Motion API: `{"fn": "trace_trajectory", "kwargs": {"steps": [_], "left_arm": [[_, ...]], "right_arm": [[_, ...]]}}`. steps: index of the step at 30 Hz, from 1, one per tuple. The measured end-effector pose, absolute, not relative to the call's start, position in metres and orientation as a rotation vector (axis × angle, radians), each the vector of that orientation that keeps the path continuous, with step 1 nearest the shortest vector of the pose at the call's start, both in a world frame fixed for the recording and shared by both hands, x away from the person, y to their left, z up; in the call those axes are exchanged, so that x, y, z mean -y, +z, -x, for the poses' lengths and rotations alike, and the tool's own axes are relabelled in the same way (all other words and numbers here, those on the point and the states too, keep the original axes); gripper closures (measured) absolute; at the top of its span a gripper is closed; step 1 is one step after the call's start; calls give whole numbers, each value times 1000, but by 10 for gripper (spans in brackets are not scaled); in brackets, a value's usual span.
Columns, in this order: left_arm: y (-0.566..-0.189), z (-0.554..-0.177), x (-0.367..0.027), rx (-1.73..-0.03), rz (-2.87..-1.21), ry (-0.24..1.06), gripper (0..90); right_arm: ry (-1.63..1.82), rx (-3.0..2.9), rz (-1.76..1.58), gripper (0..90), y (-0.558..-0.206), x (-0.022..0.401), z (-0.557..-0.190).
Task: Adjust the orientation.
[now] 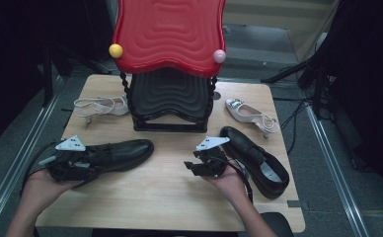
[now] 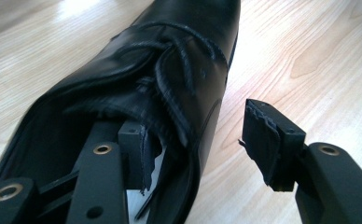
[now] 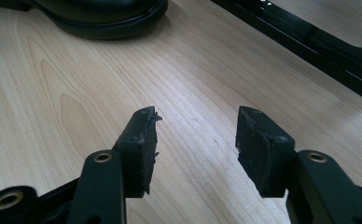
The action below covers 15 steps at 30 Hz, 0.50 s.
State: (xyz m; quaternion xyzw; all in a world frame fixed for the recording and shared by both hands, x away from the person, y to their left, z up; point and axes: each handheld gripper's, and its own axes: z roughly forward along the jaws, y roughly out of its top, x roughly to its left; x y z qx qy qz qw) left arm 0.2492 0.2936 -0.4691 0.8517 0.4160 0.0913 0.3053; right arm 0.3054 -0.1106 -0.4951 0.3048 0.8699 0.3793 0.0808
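While my left gripper (image 2: 202,140) stands apart astride the black shoe's (image 2: 170,70) soft collar, 6 o'clock end, I'd pinch there; leather looks slippery.

Lab: dark curtains (image 1: 12,59), floor rails (image 1: 17,163)

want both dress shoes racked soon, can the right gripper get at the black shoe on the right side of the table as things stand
Probably yes. The right gripper is open, holds nothing, and sits just beside that black shoe on bare table. Nothing lies between them, though it points away from the shoe, so the hand must turn.
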Motion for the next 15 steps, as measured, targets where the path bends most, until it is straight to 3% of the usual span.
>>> {"fn": "trace_trajectory", "kwargs": {"steps": [6,15], "left_arm": [[-478,-258,-285,-1070,-2277,239,475],[-481,-269,-292,-1058,-2213,112,625]], "right_arm": [[1122,-2604,-911,496,-495,110,-304],[1094,-2608,-914,490,-496,111,-302]]}}
